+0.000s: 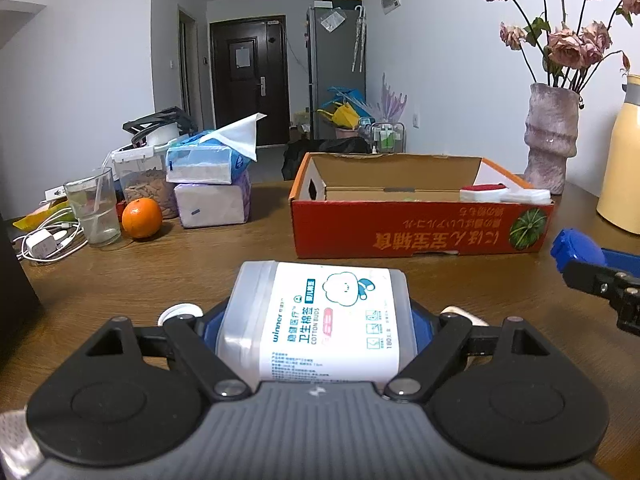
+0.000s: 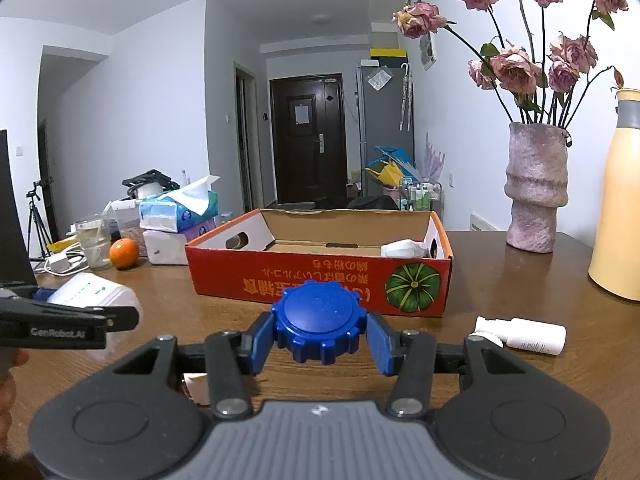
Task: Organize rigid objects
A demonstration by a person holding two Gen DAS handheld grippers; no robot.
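Now, from the far left at nine o'clock, a glass and an orange stand close together on the wooden surface, with stacked tissue packs just beside them. At six o'clock in my left view, my left gripper has its jaws spread wide and pressed on both sides of a cotton bud box, which lies on its side between them. Ahead at twelve o'clock sits the red cardboard box, open at the top. Further right, my right gripper has its jaws drawn partway in and clamped on a blue ribbed cap. At three o'clock of that cap a small white bottle lies on the surface, apart from the red cardboard box. Behind it a vase of dried roses stands upright.
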